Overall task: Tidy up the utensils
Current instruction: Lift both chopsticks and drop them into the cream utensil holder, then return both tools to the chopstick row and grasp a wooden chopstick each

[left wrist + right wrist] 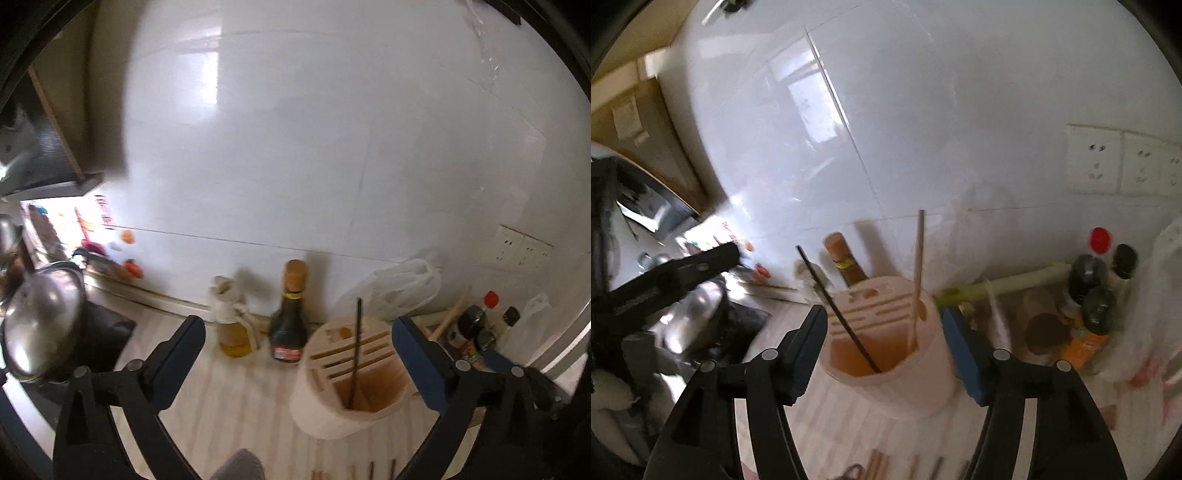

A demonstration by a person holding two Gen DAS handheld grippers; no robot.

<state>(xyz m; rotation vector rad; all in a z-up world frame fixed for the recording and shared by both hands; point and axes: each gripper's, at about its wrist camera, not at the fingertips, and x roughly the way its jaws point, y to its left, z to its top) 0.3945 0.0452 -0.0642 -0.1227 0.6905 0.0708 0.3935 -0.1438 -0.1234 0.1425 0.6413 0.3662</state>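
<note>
A round, pale pink plastic holder (886, 354) stands on the pale striped surface (236, 398), its top split into narrow slots and a deep open well. A thin dark chopstick (842, 314) leans in the well; a light wooden chopstick (916, 280) stands almost upright beside it. The right gripper (884, 347) has its fingers open on either side of the holder, gripping nothing. The left gripper (299, 350) is spread wide and empty. Behind stand a dark glass bottle (290, 325) and a yellow oil bottle (232, 325).
</note>
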